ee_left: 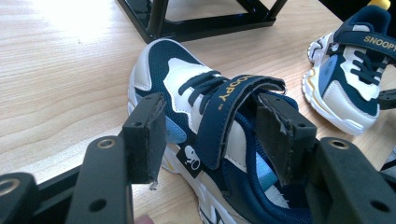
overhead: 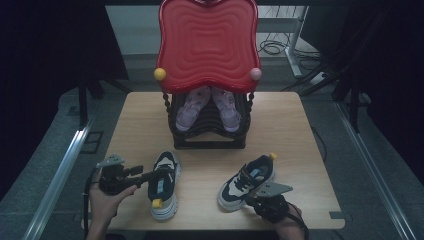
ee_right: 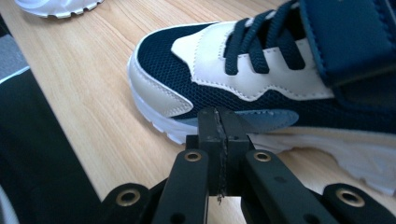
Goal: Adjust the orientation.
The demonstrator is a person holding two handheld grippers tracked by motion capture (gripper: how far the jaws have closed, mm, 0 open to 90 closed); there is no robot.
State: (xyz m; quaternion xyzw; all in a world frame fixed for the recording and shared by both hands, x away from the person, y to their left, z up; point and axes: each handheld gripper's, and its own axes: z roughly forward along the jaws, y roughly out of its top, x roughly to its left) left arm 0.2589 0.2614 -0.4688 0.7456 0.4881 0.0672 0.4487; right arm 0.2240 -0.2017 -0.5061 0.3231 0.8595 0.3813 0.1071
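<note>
The left hand-held gripper (ee_left: 210,135) stands wide, its jaws either side of the strap and collar of the left shoe (ee_left: 205,116), not yet pinching. That shoe lies on the bench (overhead: 135,125) near the front edge, toe toward the black shoe rack (overhead: 210,135). The right hand-held gripper (ee_right: 218,128) is closed on nothing, its tips just beside the right shoe (ee_right: 261,79). This looks like the grasping step: next, close on the collar, then lift toward the rack, where a pink pair (overhead: 207,107) already sits.
</note>
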